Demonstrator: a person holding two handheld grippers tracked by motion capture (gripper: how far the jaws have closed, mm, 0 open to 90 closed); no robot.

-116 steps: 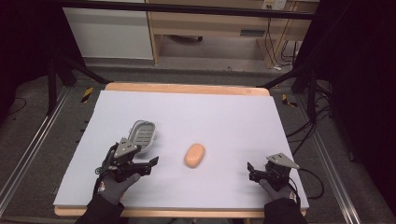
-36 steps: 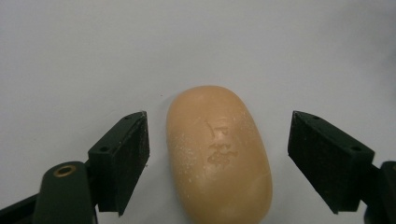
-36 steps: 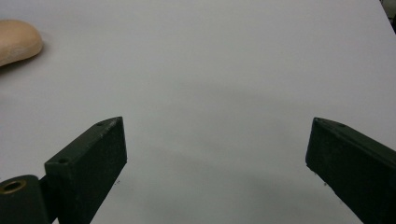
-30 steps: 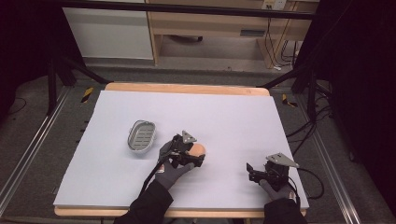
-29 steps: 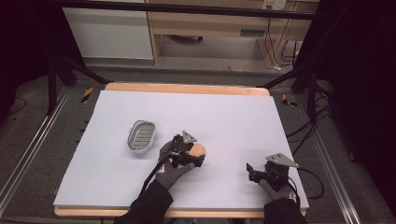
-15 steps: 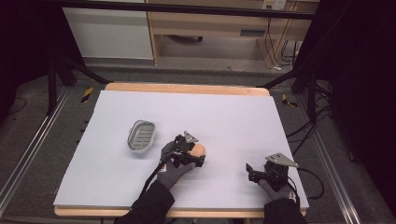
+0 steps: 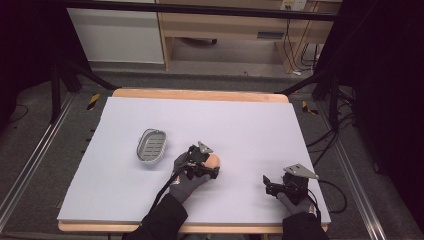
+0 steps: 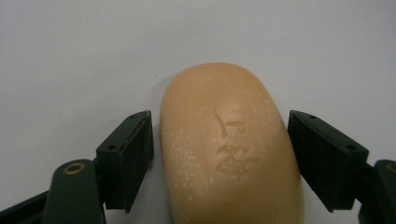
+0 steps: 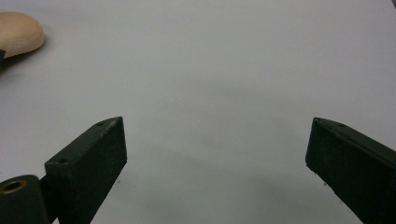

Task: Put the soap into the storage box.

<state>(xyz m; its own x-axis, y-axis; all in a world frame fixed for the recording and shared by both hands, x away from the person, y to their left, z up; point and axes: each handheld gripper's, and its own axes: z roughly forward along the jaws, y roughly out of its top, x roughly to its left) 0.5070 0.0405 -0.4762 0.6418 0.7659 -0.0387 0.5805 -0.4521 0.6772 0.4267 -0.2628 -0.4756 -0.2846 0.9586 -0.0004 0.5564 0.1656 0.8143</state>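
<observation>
An oval tan bar of soap [image 7: 214, 160] lies flat on the white table sheet, near the middle front. My left gripper [image 7: 205, 162] is down at the soap and straddles it. In the left gripper view the soap [image 8: 229, 149], with a stamped mark on top, sits between the two black jaws. A thin gap shows at the left jaw and the right jaw is almost touching, so the left gripper [image 8: 219, 121] is open. My right gripper [image 7: 272, 186] rests near the front right edge. In its own view the right gripper [image 9: 217, 123] is wide open over bare sheet, with the soap [image 9: 18, 32] far off at top left.
A small grey oval soap dish [image 7: 151, 145] with a slotted bottom stands left of the soap. The white sheet [image 7: 260, 125] covers a wooden table with its edge [image 7: 200, 94] at the back. Cables trail from both grippers.
My left gripper moved right from beside the grey dish to the soap and now has its jaws on either side of it. The right gripper and the dish have stayed put.
</observation>
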